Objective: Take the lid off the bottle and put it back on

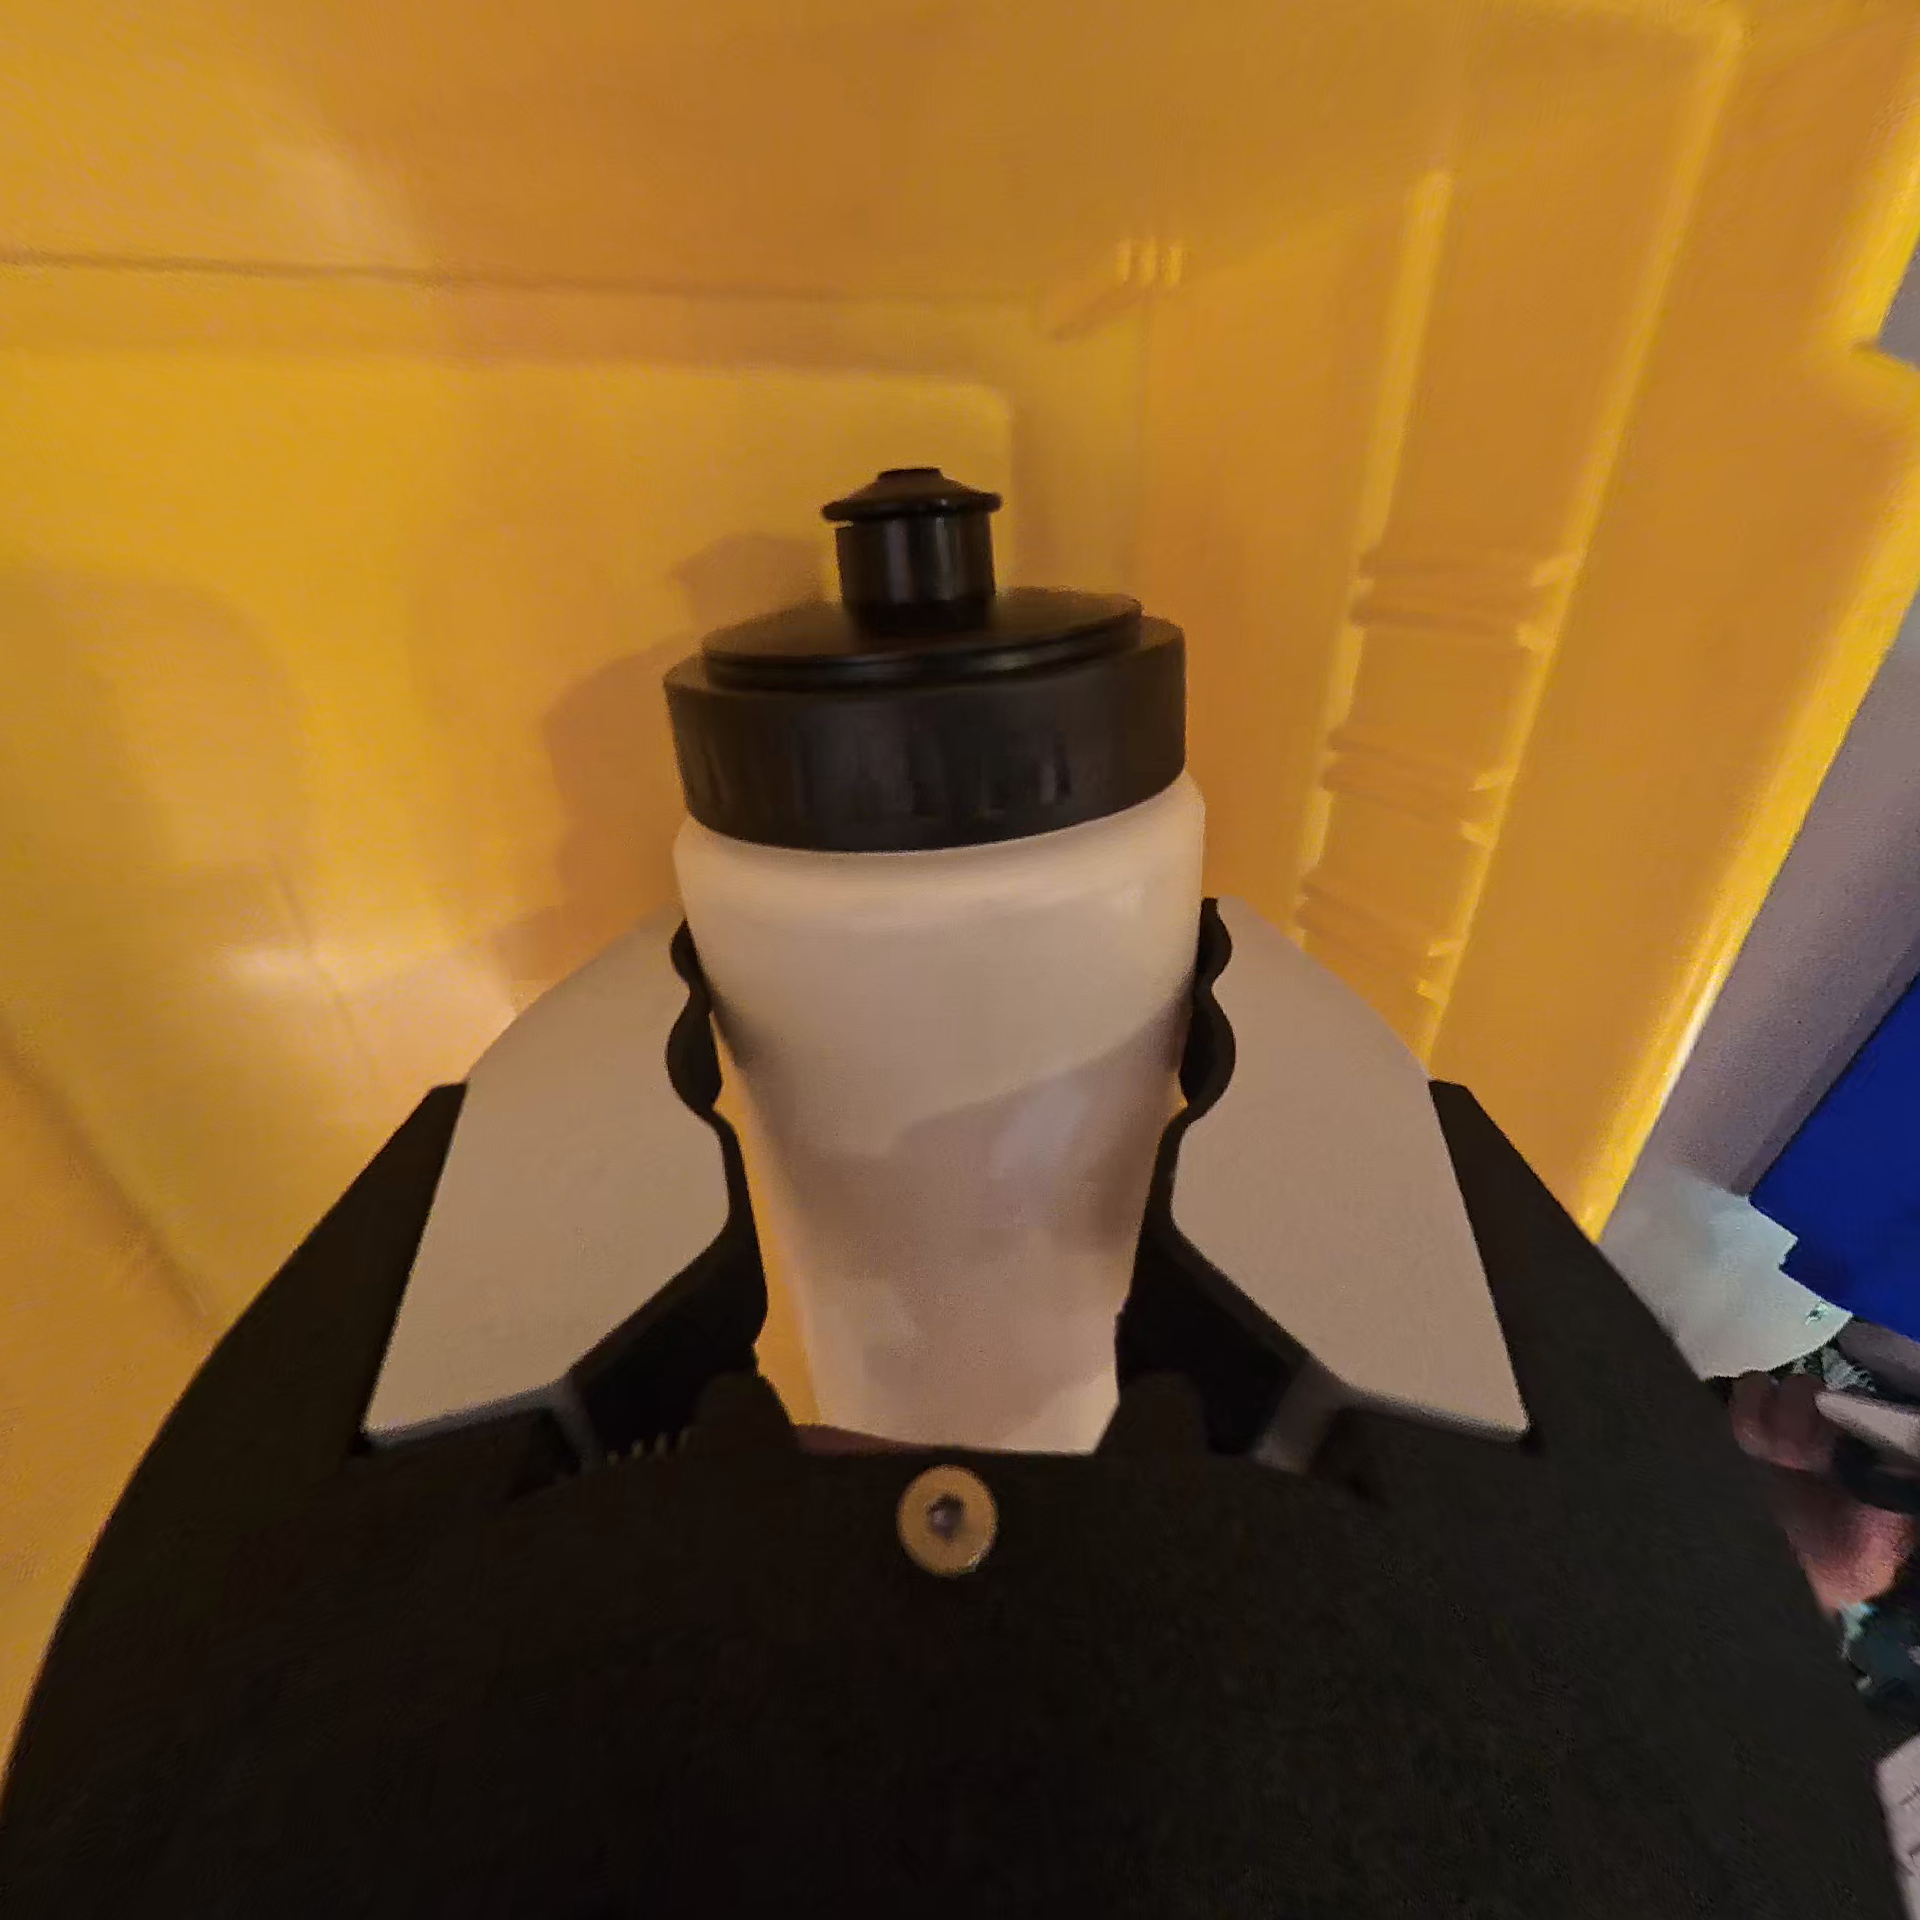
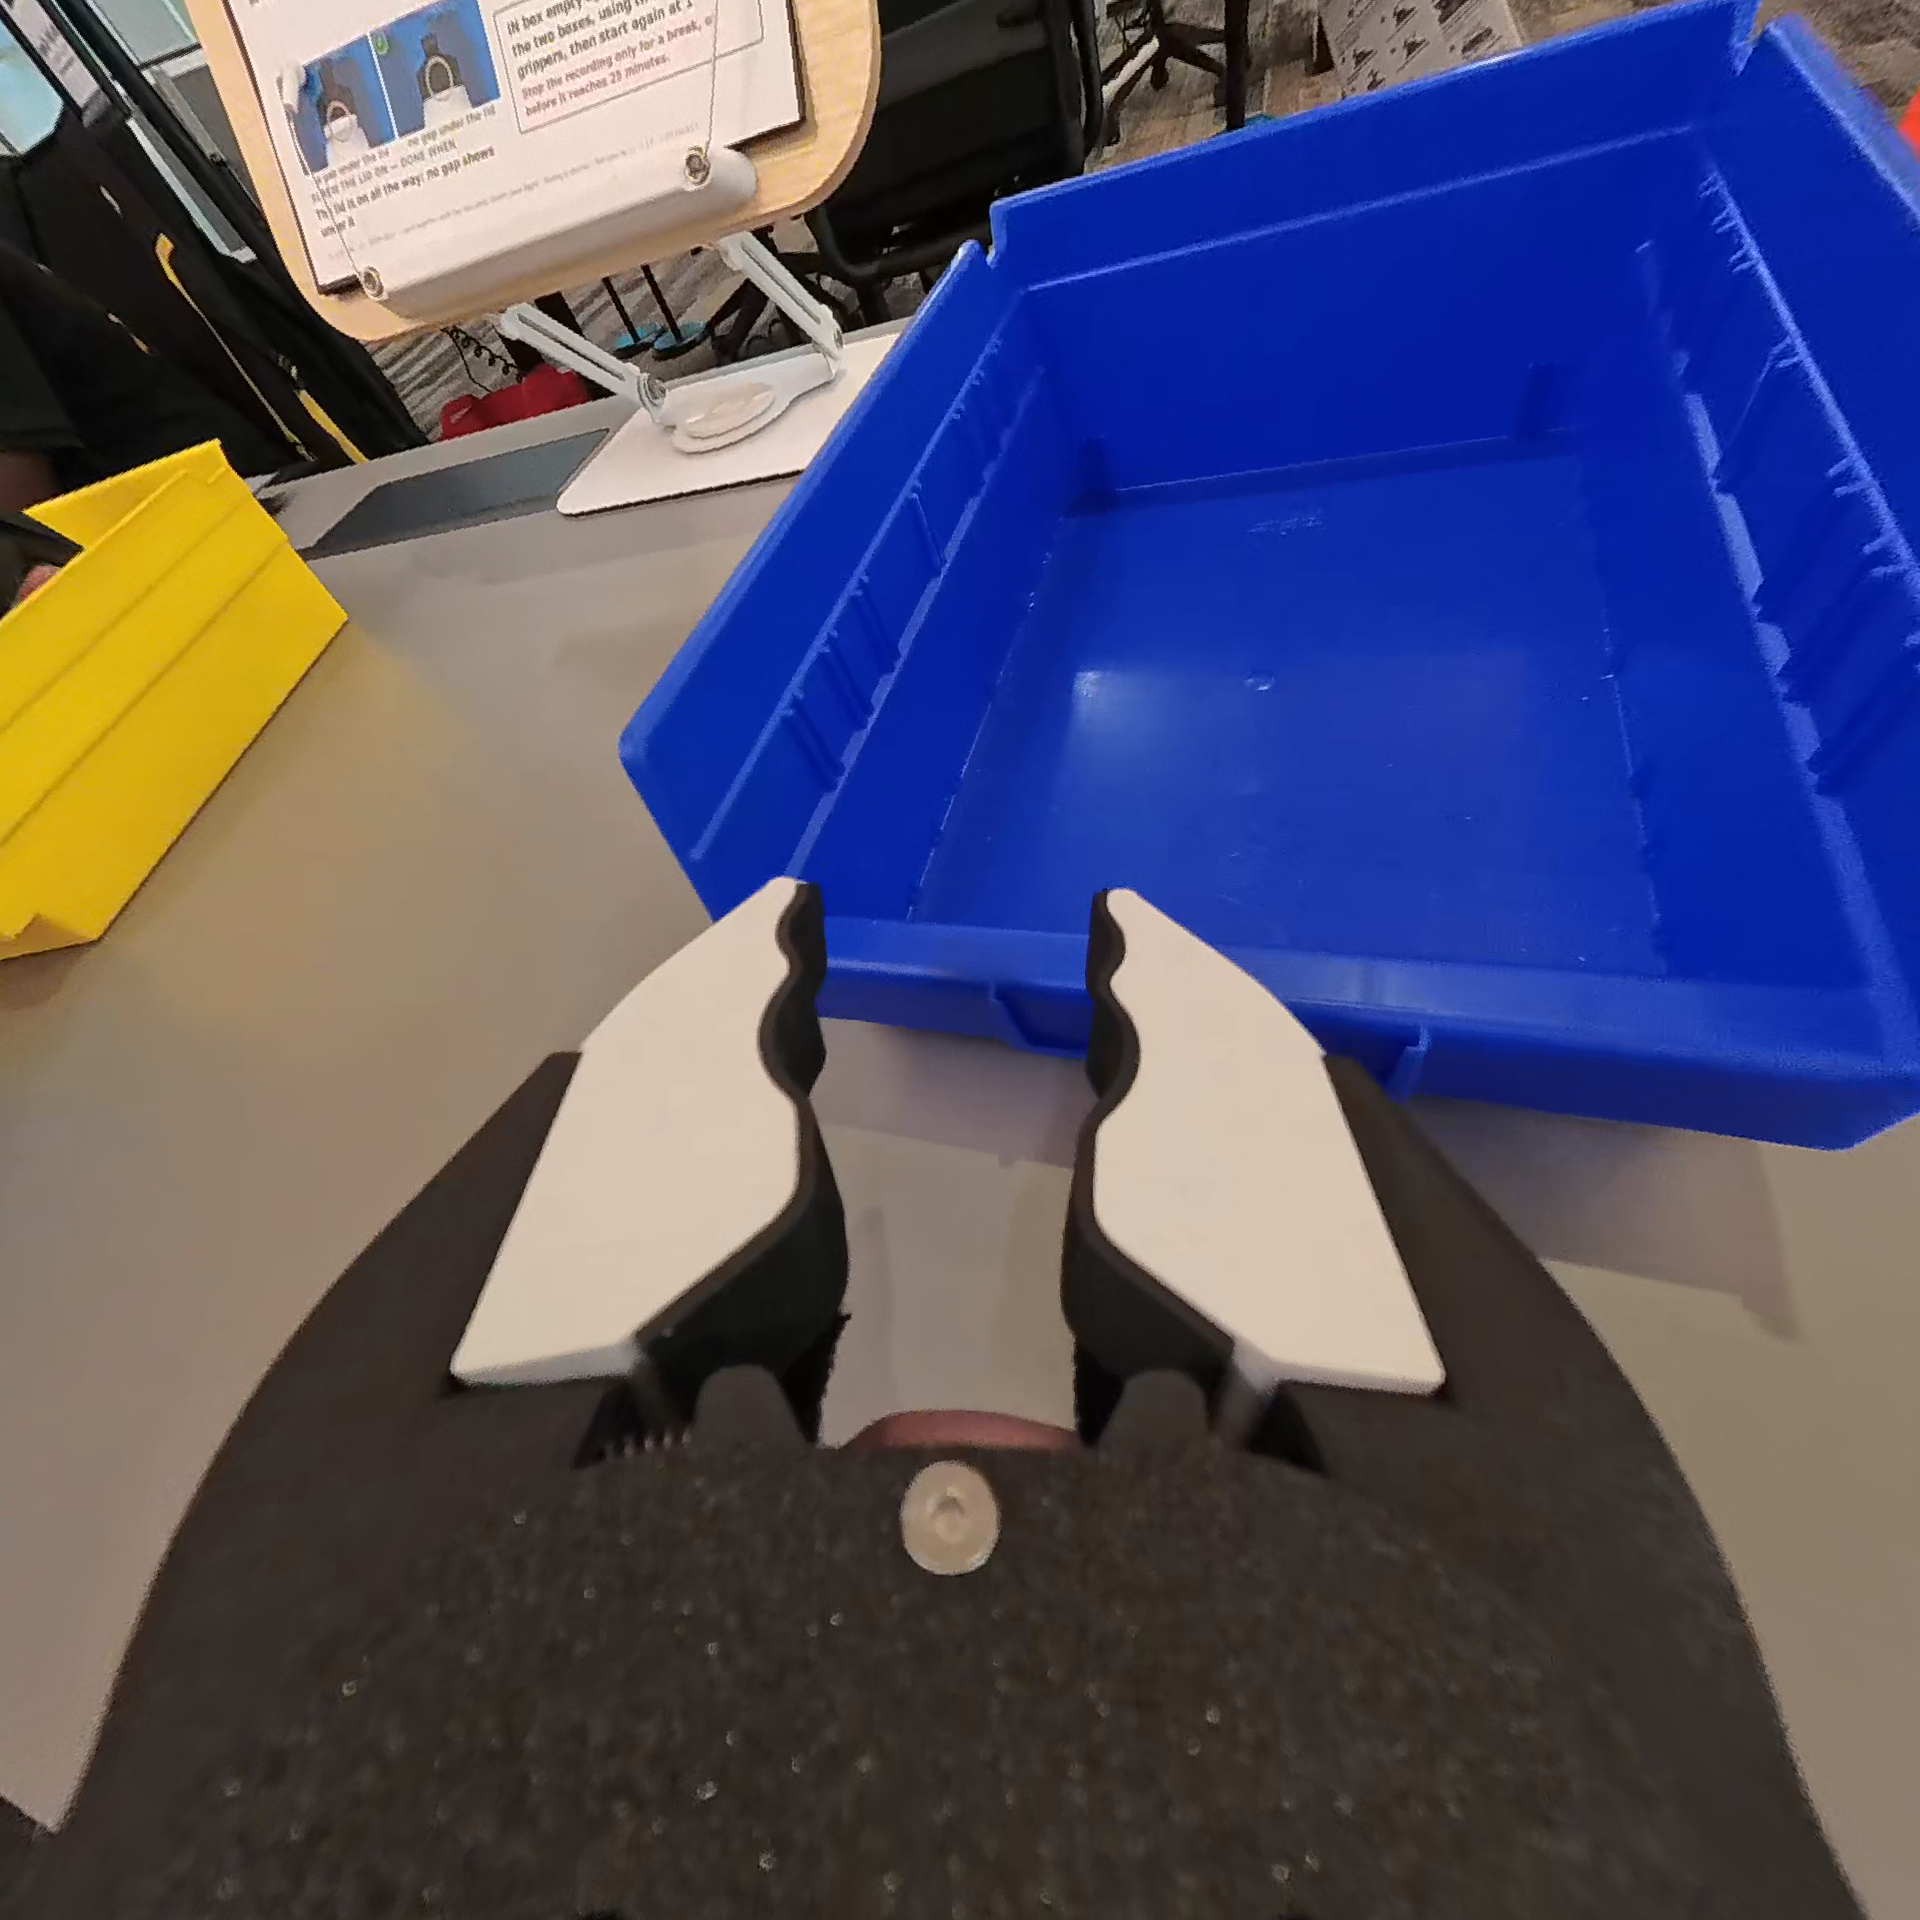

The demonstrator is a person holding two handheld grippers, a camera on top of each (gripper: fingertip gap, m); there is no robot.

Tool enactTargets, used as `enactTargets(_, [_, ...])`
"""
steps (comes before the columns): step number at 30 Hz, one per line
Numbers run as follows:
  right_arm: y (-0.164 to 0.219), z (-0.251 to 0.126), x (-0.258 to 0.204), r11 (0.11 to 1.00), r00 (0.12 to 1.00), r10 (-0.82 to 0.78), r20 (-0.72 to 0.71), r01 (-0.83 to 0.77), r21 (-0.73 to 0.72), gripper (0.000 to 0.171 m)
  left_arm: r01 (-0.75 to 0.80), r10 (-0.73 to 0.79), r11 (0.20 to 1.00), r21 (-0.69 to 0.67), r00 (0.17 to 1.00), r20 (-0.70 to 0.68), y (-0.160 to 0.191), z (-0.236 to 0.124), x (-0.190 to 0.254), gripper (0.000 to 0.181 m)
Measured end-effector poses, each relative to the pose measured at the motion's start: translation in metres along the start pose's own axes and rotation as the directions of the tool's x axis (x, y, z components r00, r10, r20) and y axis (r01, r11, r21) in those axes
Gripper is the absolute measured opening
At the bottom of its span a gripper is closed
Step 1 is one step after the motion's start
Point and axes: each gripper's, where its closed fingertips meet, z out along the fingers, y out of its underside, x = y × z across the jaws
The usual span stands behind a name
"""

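We have left gripper (image 1: 940, 935) clamped on bottle (image 1: 940, 1060), lid (image 1: 925, 717) on; right gripper (image 2: 956, 914) spread, holding nothing, blue bin (image 2: 1351, 665) just ahead.

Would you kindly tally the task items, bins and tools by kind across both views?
Bottles: 1, a white bottle clamped in the left tool
Lids: 1, a black lid seated on the bottle
Bins: 2, a yellow bin and a blue bin
Tools: 2, counting the right tool, open and holding nothing
Total: 6
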Motion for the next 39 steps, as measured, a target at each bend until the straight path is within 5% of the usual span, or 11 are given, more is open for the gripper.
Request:
enactTargets(6, [0.0,-0.002,0.002,1.0,1.0,0.01,0.0,-0.01,0.003,0.048,-0.083,0.083,0.996,-0.014,0.996,0.009,0.003,-0.005,-0.006,0.087])
enactTargets(11, [0.0,-0.004,0.001,1.0,1.0,0.015,0.003,-0.015,0.007,0.048,-0.17,0.188,0.948,0.269,0.981,-0.044,-0.032,-0.061,0.01,0.086])
enactTargets(16, [-0.002,-0.003,0.001,1.0,1.0,0.013,0.002,-0.013,0.01,0.048,-0.255,0.388,0.71,0.656,0.919,-0.063,-0.043,-0.176,0.071,0.086])
enactTargets(20, [-0.004,-0.001,-0.003,1.0,1.0,0.0,0.001,0.0,0.011,0.047,-0.314,0.572,0.456,0.833,0.82,-0.004,-0.008,-0.235,0.145,0.087])
enactTargets(23, [-0.005,0.001,-0.006,1.0,1.0,-0.01,0.004,0.01,0.013,0.047,-0.383,0.662,0.315,0.868,0.744,0.088,0.024,-0.224,0.201,0.087])
enactTargets(28, [-0.005,0.001,-0.008,1.0,1.0,-0.022,0.006,0.021,0.016,0.047,-0.367,0.774,0.192,0.91,0.627,0.089,0.061,-0.152,0.283,0.087])
enactTargets(34, [-0.005,-0.001,-0.007,0.999,0.999,-0.032,0.007,0.032,0.022,0.047,-0.399,0.813,0.192,0.896,0.577,0.083,0.058,-0.057,0.314,0.087])
enactTargets(39, [-0.005,0.0,-0.007,0.998,0.998,-0.057,0.012,0.056,0.022,0.048,-0.438,0.854,0.127,0.89,0.505,0.127,0.063,-0.027,0.318,0.086])
